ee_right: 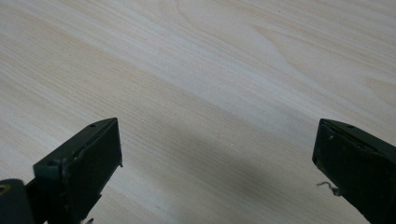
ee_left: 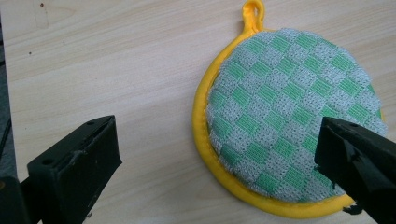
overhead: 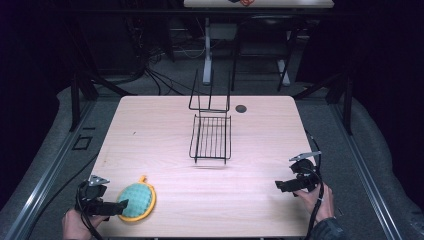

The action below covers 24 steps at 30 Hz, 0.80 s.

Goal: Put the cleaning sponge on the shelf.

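1. The left gripper [overhead: 117, 206] sits at the near left corner of the bench [overhead: 150, 130], jaws spread wide and holding nothing.
2. A round green-checked pot holder [ee_left: 289, 116] with a yellow rim lies flat just ahead of it; one jaw reaches over its edge, the other stands over bare wood.
3. The right gripper [overhead: 281, 185] hovers near the bench's right edge, jaws wide apart and empty, plain wood ahead.
4. A black wire rack [overhead: 211, 135] stands well beyond both, mid-bench, with open wood all around.
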Each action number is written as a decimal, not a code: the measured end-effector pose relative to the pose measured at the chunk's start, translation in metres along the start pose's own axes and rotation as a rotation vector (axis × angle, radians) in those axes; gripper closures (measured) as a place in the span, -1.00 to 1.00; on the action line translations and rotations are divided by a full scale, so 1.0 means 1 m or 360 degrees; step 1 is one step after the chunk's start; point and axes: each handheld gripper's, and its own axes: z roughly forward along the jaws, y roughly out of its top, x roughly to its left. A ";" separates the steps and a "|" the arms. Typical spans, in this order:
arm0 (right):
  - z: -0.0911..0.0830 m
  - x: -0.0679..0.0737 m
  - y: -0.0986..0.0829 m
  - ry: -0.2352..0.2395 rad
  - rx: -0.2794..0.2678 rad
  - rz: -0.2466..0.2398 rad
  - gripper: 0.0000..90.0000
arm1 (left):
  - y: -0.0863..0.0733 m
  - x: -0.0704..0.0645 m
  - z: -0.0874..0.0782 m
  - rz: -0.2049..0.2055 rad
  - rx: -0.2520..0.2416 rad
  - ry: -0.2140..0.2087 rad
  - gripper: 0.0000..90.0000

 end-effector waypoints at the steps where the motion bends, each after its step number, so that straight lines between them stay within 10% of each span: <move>1: 0.000 0.000 0.000 0.0002 0.0003 0.0000 -0.98 | 0.000 0.000 0.000 -0.0002 0.0011 -0.0003 -1.00; 24: 0.004 0.007 0.003 0.0034 0.0028 -0.0090 -0.95 | 0.007 -0.001 0.013 -0.0059 0.0039 -0.0031 -0.80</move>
